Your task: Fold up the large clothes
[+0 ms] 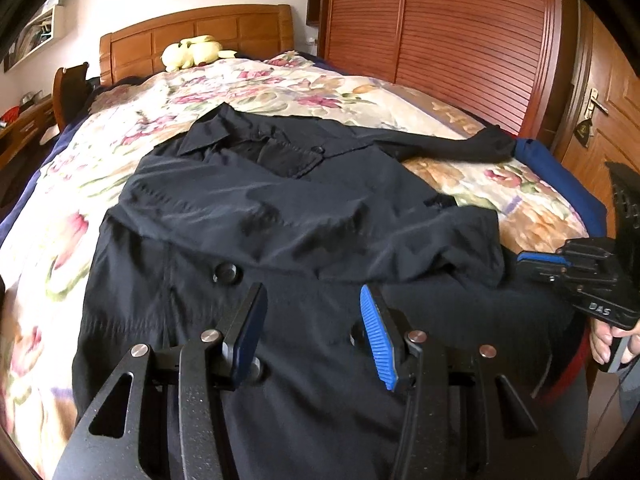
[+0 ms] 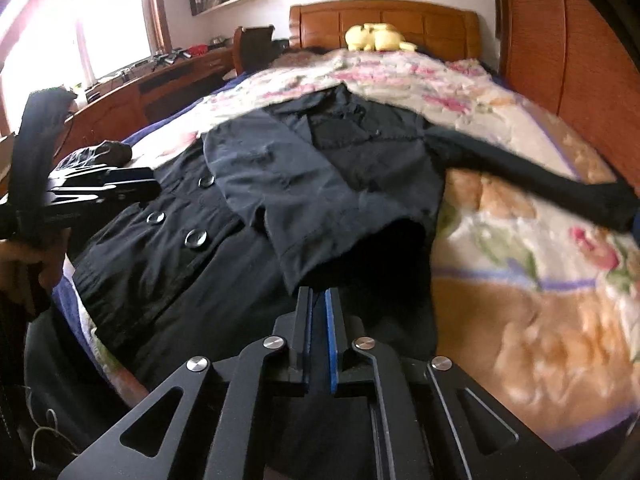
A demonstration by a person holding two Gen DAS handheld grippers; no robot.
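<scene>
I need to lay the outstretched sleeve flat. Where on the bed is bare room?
Bare quilt lies beneath the outstretched sleeve, right of the coat; more lies between collar and plush toy. The near middle is crowded.

One coat [image 1: 280,216] (two claws)

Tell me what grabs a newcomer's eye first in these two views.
A big black coat sprawls across the floral bedspread, one sleeve folded over its chest and the other sleeve stretched out toward the wardrobe side. A yellow plush toy sits against the wooden headboard. Near the camera, the left claw stands open above the coat's hem.
</scene>
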